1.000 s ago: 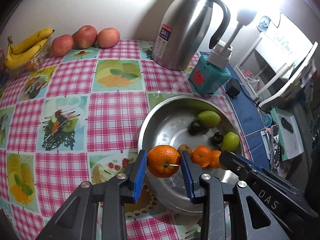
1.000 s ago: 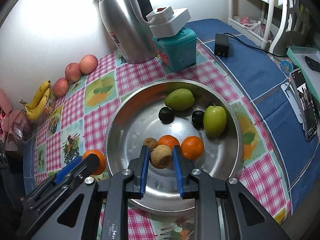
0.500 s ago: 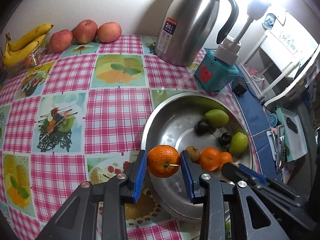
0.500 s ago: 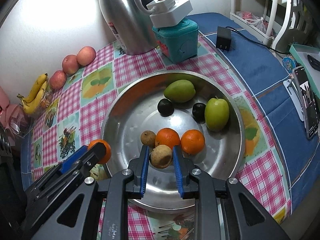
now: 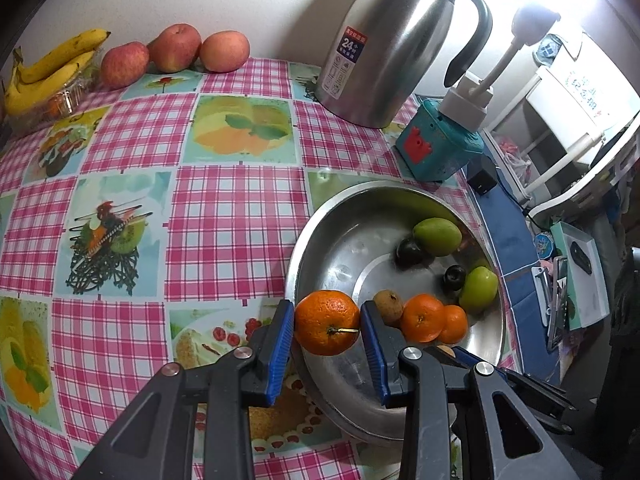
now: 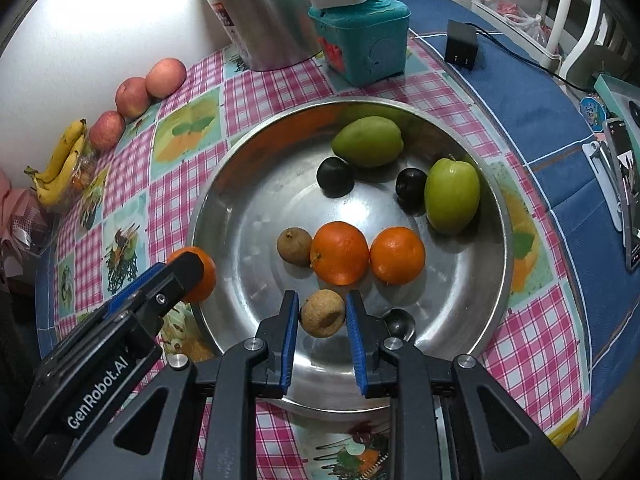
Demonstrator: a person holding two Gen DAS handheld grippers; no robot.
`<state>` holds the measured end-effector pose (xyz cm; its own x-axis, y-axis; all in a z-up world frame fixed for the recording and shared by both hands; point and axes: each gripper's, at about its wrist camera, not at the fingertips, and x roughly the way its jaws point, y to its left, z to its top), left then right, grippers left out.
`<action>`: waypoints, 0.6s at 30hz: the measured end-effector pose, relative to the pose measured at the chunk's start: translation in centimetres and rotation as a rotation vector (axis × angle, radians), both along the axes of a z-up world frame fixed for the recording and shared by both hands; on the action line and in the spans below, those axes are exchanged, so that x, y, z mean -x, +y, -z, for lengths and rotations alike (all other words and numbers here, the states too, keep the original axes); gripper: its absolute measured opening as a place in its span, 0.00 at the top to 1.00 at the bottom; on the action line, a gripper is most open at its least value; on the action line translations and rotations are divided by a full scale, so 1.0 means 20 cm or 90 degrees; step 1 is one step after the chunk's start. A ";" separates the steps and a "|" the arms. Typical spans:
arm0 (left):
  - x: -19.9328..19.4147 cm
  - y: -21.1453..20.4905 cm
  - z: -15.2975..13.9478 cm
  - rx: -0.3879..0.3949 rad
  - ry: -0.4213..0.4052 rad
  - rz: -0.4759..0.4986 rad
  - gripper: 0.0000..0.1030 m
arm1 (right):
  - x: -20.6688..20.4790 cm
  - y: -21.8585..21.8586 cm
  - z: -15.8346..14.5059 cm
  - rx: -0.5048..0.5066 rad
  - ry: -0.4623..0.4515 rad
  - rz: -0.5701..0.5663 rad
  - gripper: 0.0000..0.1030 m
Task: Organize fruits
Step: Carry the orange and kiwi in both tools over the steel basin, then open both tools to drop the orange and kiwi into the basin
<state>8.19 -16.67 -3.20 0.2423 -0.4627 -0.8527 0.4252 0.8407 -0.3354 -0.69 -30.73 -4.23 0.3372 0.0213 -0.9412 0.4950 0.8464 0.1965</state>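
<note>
Left tongs (image 5: 327, 322) clamped narrow on a round orange mandarin (image 5: 327, 322), blue pads pressing both sides; fruit sits over the near-left rim of the round stainless steel bowl (image 5: 296, 264), stem end with its short yellowish stalk facing the camera and pointing right. Fruit near-spherical, no clear long axis. Right tongs (image 6: 322, 314) closed almost fully on a small round brown fruit (image 6: 322, 313), pads on both sides, dimpled end facing the camera, low over the bowl's near floor; whether it touches the metal, cannot tell.

Left to right on the pink checked fruit-print surface (image 5: 224, 216): yellow bananas (image 5: 48, 68) at far left edge, three red-yellow apples (image 5: 172, 52) in a row by the wall, tall steel thermos jug with black handle (image 5: 396, 40), teal box with a white plug block on top (image 5: 436, 148).

Inside the bowl, right wrist view: second small brown fruit (image 6: 294, 245) touching an orange mandarin (image 6: 339, 252), another mandarin (image 6: 397, 255) just beside it; behind, a dark plum (image 6: 335, 176), green mango-shaped fruit (image 6: 367, 141) long axis roughly left-right, second dark plum (image 6: 411, 185), green fruit (image 6: 452, 195) long axis near upright in frame, stem up.
</note>
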 end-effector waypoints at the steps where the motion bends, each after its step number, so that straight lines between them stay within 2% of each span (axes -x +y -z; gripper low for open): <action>1: 0.00 0.00 0.00 0.001 0.002 0.001 0.64 | 0.00 0.00 0.00 0.001 0.002 -0.001 0.75; 18: -0.01 0.01 0.00 -0.012 0.014 -0.009 0.63 | -0.02 0.01 0.01 0.001 0.012 -0.013 0.75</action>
<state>8.37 -16.44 -3.28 0.2291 -0.4434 -0.8665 0.4061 0.8526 -0.3289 -0.33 -30.50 -4.50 0.3191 0.0267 -0.9473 0.4810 0.8567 0.1862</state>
